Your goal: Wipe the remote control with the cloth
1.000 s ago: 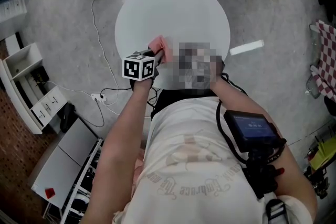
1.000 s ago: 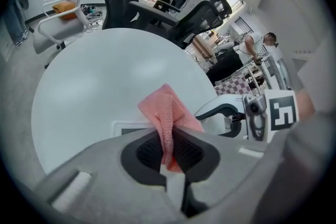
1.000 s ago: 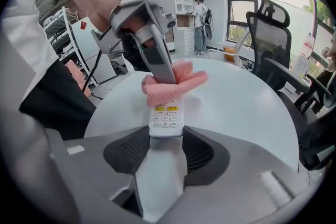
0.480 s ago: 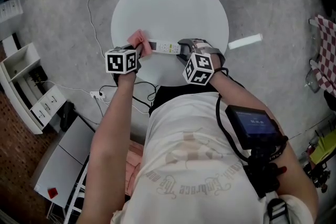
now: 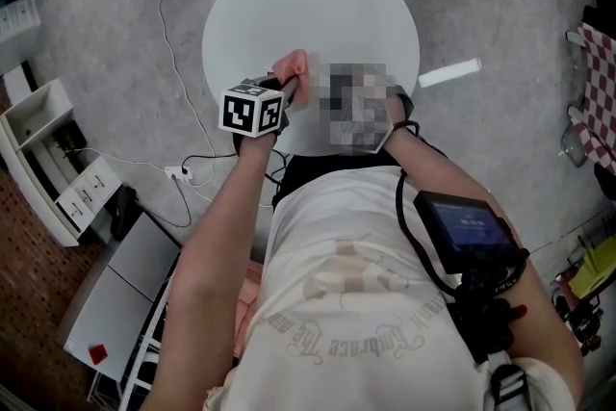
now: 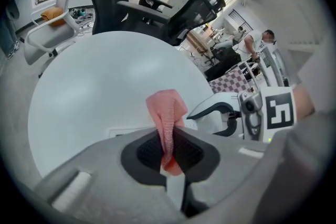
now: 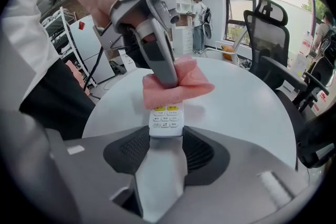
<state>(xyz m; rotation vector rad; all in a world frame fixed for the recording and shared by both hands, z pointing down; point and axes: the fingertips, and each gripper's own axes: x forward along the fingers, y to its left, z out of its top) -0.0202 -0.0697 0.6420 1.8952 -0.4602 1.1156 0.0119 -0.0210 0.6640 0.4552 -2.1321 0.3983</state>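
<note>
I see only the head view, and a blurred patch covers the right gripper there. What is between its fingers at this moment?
Observer: The right gripper view shows a white remote control clamped between the fingers of the right gripper, buttons facing up.
Operator: Where does the cloth sit on it?
Observer: The pink cloth covers the remote's far part, just beyond two yellow buttons.
Operator: Is the left gripper really closed on the cloth?
Observer: Yes. In the left gripper view, the left gripper has its fingers shut on a pinched fold of the cloth.
</note>
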